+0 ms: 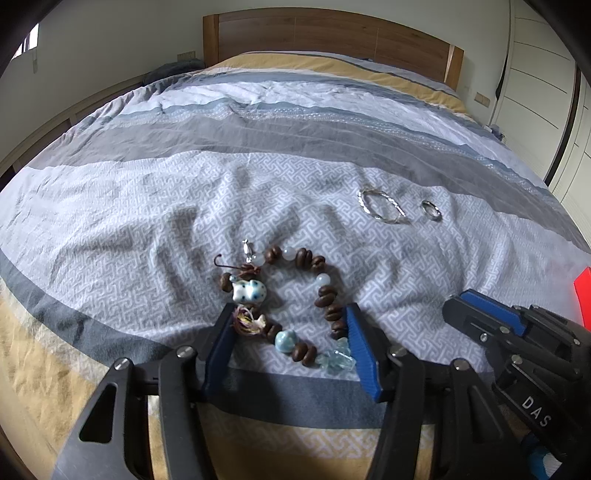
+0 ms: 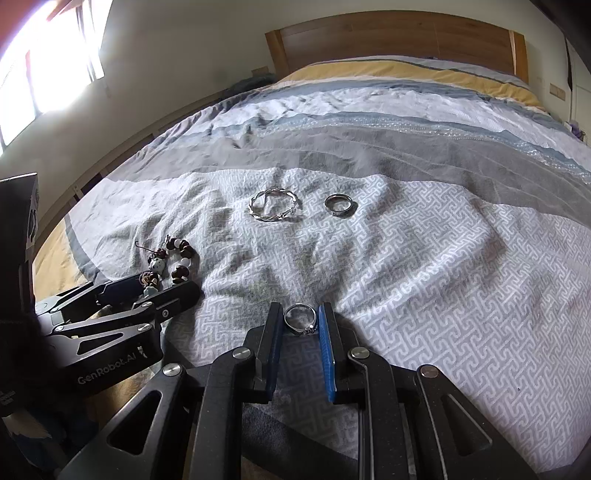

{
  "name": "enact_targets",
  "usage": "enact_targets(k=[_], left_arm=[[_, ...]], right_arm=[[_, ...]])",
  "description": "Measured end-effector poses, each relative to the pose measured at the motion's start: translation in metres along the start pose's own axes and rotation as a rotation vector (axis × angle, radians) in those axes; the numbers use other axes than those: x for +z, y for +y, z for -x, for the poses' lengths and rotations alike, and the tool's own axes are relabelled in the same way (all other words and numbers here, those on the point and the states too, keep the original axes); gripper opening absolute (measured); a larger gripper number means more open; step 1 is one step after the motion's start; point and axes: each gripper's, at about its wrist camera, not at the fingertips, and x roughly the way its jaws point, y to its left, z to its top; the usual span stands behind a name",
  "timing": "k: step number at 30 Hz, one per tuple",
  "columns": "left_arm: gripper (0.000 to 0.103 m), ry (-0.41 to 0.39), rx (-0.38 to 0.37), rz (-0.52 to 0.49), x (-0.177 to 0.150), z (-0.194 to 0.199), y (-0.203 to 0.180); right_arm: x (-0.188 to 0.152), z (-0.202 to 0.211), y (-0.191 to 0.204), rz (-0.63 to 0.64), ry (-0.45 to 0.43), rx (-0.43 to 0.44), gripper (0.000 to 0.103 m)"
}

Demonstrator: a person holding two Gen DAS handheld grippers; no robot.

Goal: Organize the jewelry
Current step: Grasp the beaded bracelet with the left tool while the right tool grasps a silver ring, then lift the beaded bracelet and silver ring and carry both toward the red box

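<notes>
A bracelet of brown and pale beads (image 1: 325, 295) with a spotted ceramic charm lies on the patterned bedspread (image 1: 147, 206). Its near half sits between the blue pads of my left gripper (image 1: 290, 314), which touch it on both sides. In the right wrist view, my right gripper (image 2: 300, 314) is shut on a small silver ring with a stone (image 2: 301, 320), low over the bedspread (image 2: 443, 277). Further out lie a twisted silver bangle (image 2: 273, 205) (image 1: 382, 207) and a plain band ring (image 2: 340, 205) (image 1: 431, 210). The left gripper (image 2: 155, 284) and the bracelet (image 2: 181, 258) also show there at the left.
The right gripper (image 1: 458, 299) comes in at the lower right of the left wrist view, beside a red object (image 1: 583, 295) at the frame edge. A dark box (image 2: 18, 210) stands at the left. A wooden headboard (image 1: 332, 33) closes the far end of the bed.
</notes>
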Motion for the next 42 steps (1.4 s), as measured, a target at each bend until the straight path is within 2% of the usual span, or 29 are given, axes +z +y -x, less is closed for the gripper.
enact_targets(k=[5,13,19,32,42], left_arm=[[0.045,-0.001,0.002,-0.002,0.000,0.001,-0.001],[0.012,-0.012,0.040,-0.081,0.000,0.010,-0.015],[0.011,-0.012,0.020,-0.058,0.000,0.017,-0.012],[0.010,-0.023,-0.088,0.035,-0.001,0.039,0.011],[0.010,-0.062,-0.099,0.005,0.005,0.065,-0.004]], right_arm=[[0.000,0.007,0.002,0.004,-0.013,-0.002,0.019],[-0.001,0.028,0.008,0.009,-0.022,-0.005,0.019],[-0.006,0.042,0.007,0.010,-0.021,-0.017,0.019],[-0.010,0.056,0.004,-0.011,-0.037,-0.022,0.019],[-0.012,0.064,0.002,-0.013,-0.049,-0.013,0.019]])
